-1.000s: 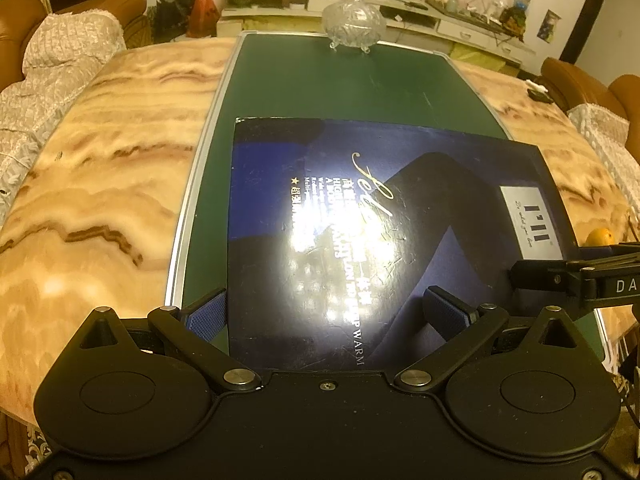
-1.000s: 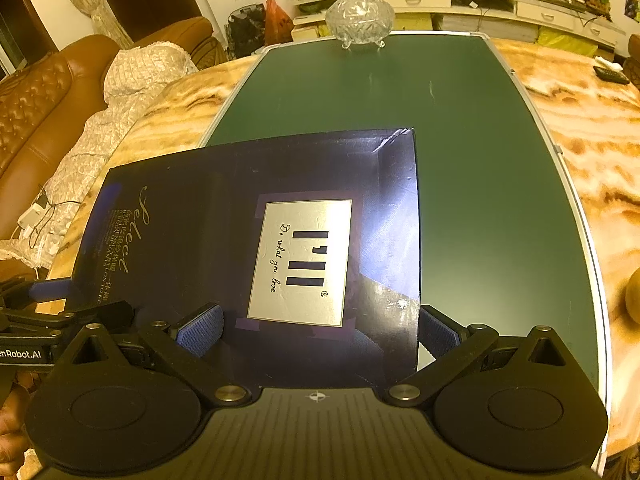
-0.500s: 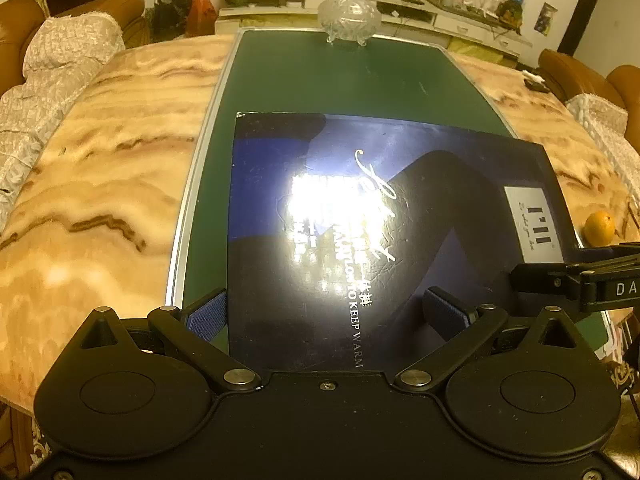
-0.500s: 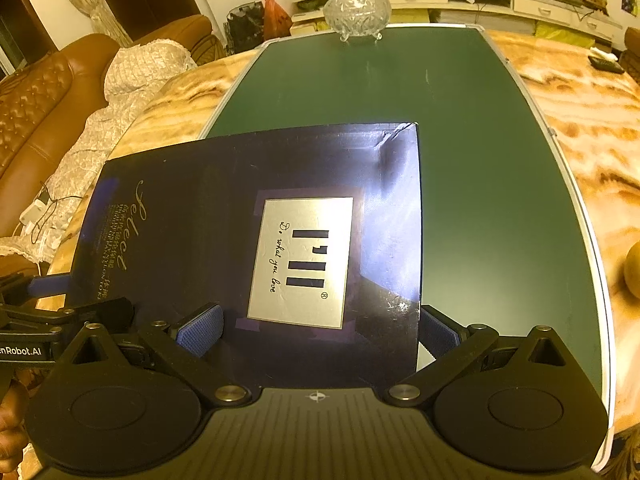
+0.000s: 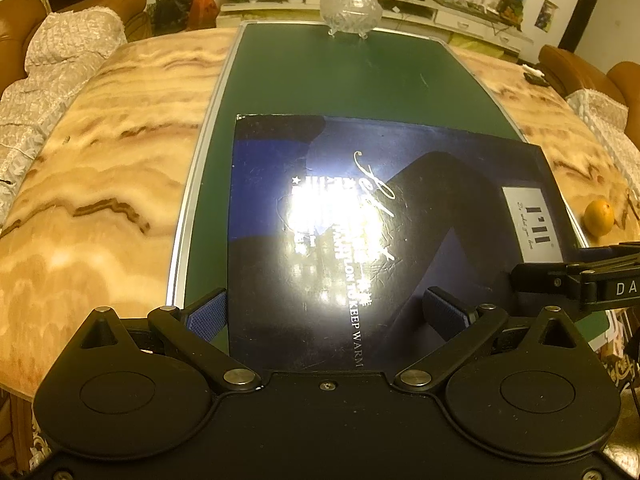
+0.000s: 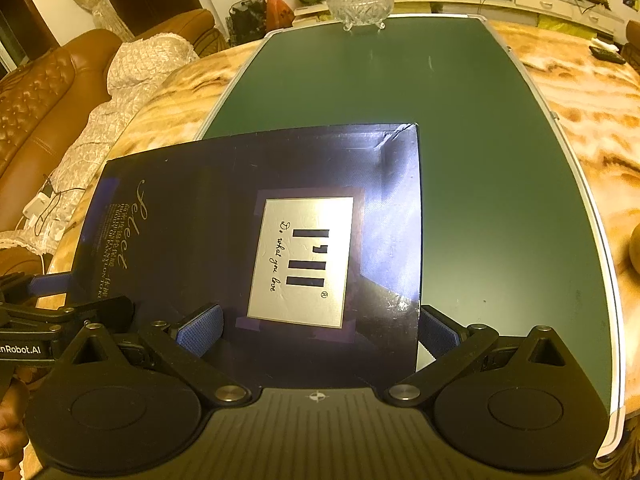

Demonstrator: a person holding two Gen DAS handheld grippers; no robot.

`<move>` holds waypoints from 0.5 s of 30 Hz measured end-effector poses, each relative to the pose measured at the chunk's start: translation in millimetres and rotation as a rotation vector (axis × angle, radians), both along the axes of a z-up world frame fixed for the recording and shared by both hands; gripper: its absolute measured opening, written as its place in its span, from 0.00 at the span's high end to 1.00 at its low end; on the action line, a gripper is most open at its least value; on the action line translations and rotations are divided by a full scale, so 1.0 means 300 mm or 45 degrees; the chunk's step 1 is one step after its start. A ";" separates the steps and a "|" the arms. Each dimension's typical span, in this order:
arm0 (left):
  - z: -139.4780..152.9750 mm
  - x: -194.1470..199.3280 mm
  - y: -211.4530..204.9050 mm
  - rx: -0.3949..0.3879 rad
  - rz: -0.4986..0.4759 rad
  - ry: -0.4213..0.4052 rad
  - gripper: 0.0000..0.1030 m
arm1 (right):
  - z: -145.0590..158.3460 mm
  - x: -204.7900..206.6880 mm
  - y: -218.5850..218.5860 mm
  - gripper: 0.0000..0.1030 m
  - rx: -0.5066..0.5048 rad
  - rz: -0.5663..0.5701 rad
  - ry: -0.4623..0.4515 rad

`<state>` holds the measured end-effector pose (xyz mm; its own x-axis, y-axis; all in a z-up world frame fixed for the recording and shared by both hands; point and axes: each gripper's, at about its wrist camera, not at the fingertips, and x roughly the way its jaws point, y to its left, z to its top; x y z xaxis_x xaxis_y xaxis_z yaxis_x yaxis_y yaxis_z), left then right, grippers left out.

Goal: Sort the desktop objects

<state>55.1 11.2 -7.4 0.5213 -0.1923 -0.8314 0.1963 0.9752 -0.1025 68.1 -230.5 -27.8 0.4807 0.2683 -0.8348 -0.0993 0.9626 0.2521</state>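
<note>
- Two grippers are at the near edge of one flat dark box, which lies on the green mat of the marble table.
- The left gripper has its jaws spread wide; its left pad is just outside the left edge of the box and the other pad is over the lid. It holds nothing.
- The right gripper is spread in the same way, with its right pad just beside the right edge of the box and its left pad over the lid. Whether the pads touch the cardboard, I cannot tell.
- The box looks wide and thin, made of glossy cardboard, so I judge it light but a little flexible; it may bend if it is lifted from one corner only.
- The shiny lid shows strong glare, so the surface is probably slippery for the pads.
- The far right corner is already creased, so the cardboard dents easily; a soft squeeze is better.
- The box is much wider than one open jaw, so a pinch across the width seems not possible. I think the best hold is on the near edge, one gripper near each corner, pinching the thickness.
- A glass bowl stands at the far end of the mat and an orange lies on the right, both well apart from the box.
</note>
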 end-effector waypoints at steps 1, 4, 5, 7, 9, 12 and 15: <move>-0.001 0.000 0.000 -0.002 0.000 0.002 0.00 | -0.002 -0.004 -0.001 0.00 0.001 -0.002 0.001; -0.008 -0.005 -0.001 -0.003 -0.003 0.004 0.00 | -0.004 -0.013 -0.005 0.00 -0.001 -0.006 0.002; -0.010 -0.006 -0.001 -0.004 -0.004 0.005 0.00 | -0.004 -0.014 -0.006 0.00 -0.001 -0.006 0.003; -0.016 -0.006 -0.001 -0.005 -0.003 0.010 0.00 | -0.007 -0.017 -0.007 0.00 -0.001 -0.008 0.005; -0.023 -0.004 0.000 -0.008 -0.002 0.016 0.00 | -0.013 -0.017 -0.008 0.00 -0.001 -0.009 0.009; -0.035 0.001 0.001 -0.013 0.000 0.026 0.00 | -0.023 -0.018 -0.010 0.00 -0.001 -0.012 0.014; -0.047 0.003 0.001 -0.012 0.001 0.032 0.00 | -0.031 -0.014 -0.010 0.00 -0.004 -0.013 0.019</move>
<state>56.1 11.6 -21.6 0.5008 -0.1994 -0.8423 0.1925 0.9744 -0.1163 63.8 -233.4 -37.1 0.4708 0.2606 -0.8429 -0.0858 0.9644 0.2502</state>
